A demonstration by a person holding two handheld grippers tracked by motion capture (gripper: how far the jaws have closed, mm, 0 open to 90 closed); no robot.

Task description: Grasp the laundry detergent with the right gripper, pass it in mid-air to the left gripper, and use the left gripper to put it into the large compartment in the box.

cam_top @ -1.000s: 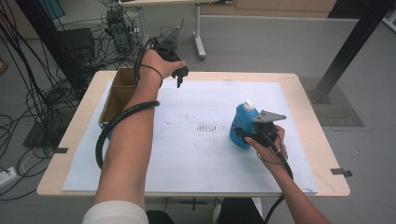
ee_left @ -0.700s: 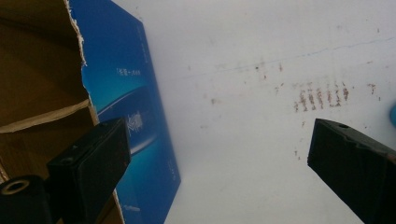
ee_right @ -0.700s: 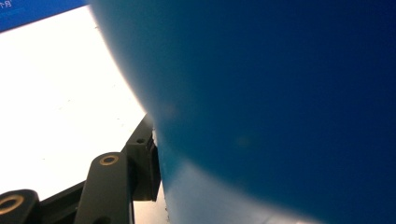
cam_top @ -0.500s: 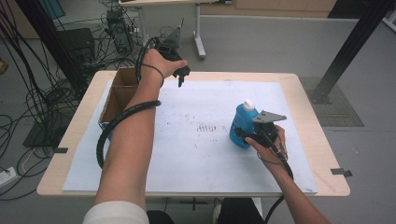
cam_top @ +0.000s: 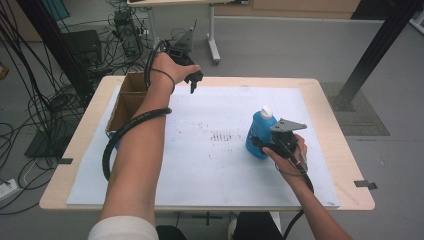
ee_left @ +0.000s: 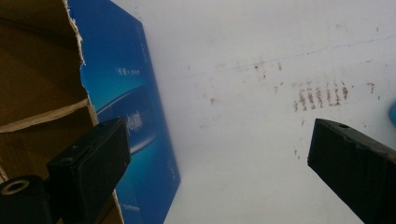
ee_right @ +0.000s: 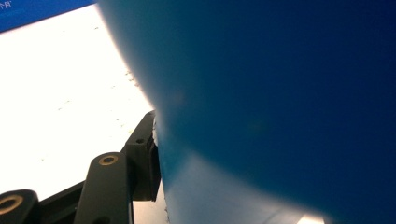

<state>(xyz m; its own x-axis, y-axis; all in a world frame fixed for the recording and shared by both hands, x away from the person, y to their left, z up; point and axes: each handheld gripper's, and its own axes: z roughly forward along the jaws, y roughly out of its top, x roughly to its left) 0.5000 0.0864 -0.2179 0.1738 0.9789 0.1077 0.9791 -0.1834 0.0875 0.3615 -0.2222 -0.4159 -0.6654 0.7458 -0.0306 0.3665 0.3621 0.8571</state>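
Right gripper: jaws pinch the blue bottle low on its body; in the right gripper view one black pad lies flat against the blue wall.
Bottle: stands upright on the white sheet, white cap on top, on the right half of the table.
Room round the bottle: bare sheet runs off the jaw tips toward the table's middle, where faint brown marks lie; behind the hand, the sheet's right edge is near, with a strip of wood beyond it.
Left gripper: jaws spread wide with nothing between them, tips pointing down near the far edge of the table.
Seen between the left jaws: plain white sheet, the brown marks off toward the one jaw.
Box: open brown cardboard with a blue side, beside the other left jaw, at the left edge of the sheet.
Gap between grippers: well apart, a broad stretch of bare sheet between them.
Near edge: sheet stops just short of the table's front rim, on the person's side.
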